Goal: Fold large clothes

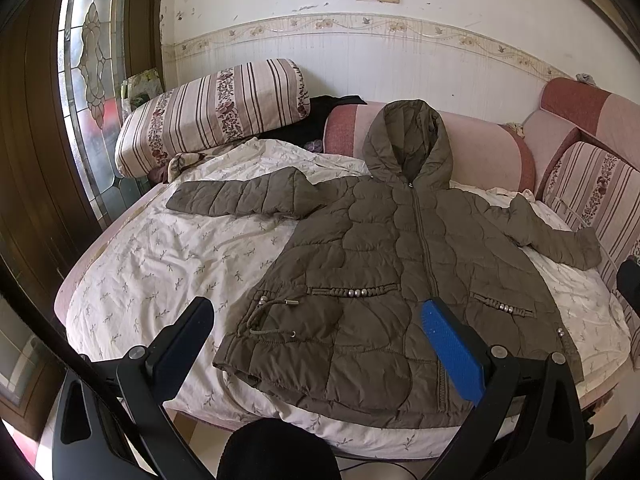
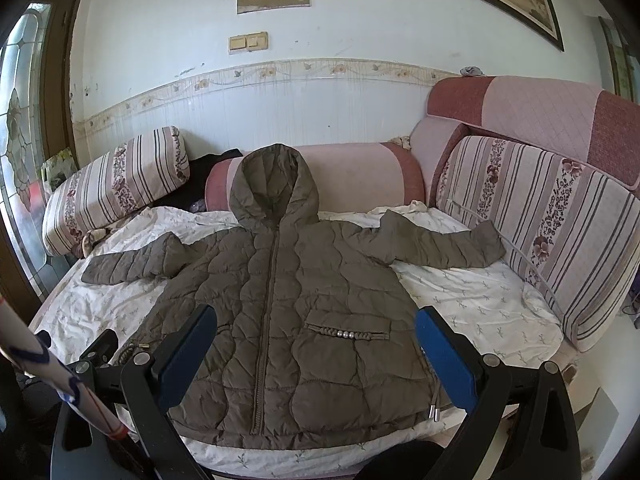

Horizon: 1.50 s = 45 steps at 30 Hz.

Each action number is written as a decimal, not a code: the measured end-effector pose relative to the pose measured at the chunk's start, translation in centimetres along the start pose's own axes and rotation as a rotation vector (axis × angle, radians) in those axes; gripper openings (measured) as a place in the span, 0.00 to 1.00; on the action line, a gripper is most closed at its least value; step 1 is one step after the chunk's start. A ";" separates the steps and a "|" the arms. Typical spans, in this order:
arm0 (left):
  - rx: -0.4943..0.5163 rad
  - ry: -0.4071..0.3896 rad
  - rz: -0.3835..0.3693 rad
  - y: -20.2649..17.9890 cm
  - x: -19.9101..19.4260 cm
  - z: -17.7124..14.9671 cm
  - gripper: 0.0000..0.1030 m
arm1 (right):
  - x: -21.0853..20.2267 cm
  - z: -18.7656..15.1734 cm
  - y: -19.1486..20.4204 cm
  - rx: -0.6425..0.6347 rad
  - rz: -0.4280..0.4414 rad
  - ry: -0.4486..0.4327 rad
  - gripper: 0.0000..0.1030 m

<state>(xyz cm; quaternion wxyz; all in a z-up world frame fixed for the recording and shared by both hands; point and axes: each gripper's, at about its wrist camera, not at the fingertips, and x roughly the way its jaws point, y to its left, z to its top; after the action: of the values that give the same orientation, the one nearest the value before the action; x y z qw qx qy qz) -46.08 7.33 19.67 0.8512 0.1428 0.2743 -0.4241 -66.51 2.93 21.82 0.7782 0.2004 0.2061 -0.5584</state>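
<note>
We see one olive-green quilted jacket (image 1: 384,264) lying face up and flat on a bed (image 1: 160,264), zipped closed, its single hood (image 1: 408,140) resting against a pink bolster (image 1: 480,148) by the wall. Its two sleeves spread outward, one to each side. We count two front pockets, each trimmed with a braid and small silver beads, and one drawstring (image 1: 264,320) looped near the hem on the left side.

We hold one claw in each hand, two in all. Our left claw (image 1: 320,320) hovers above the jacket's hem, its two fingers wide apart and gripping nothing; the blue pad (image 1: 452,352) of one finger faces us. Our right claw (image 2: 316,344) hangs over the lower front of the jacket, also spread wide and empty, with blue pads on both fingers (image 2: 444,364).

The bed carries a white sheet printed with small sprigs. We count two striped floral cushions (image 2: 116,184), one at the left and one leaning at the right. One double light switch (image 2: 248,42) sits on the white wall above.
</note>
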 end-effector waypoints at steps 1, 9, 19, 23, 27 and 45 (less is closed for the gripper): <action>0.000 0.000 0.000 0.0 0.0 0.0 1.00 | 0.1 0.1 0.0 0.003 -0.002 0.005 0.98; 0.001 0.006 -0.001 -0.1 0.1 -0.3 1.00 | 0.4 0.5 0.3 0.024 -0.020 0.031 0.98; 0.011 -0.005 0.015 -0.1 -0.1 -1.1 1.00 | 0.6 0.1 -0.5 0.029 -0.008 0.029 0.98; 0.024 -0.024 0.036 -0.3 -1.3 -1.0 1.00 | 0.5 -0.1 -1.5 0.043 0.007 0.026 0.98; 0.014 -0.061 0.056 0.3 -2.7 0.0 1.00 | 0.8 0.4 -3.9 0.072 0.008 0.024 0.98; 0.035 0.130 -0.048 -2.8 7.2 5.1 1.00 | 6.9 4.0 -20.2 0.318 -0.158 0.094 0.99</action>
<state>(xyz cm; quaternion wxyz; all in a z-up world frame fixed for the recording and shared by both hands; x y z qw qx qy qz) -43.01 -1.40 19.56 0.8185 0.1784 0.3249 -0.4389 -83.32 -10.60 19.75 0.6798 0.3302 0.1665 -0.6334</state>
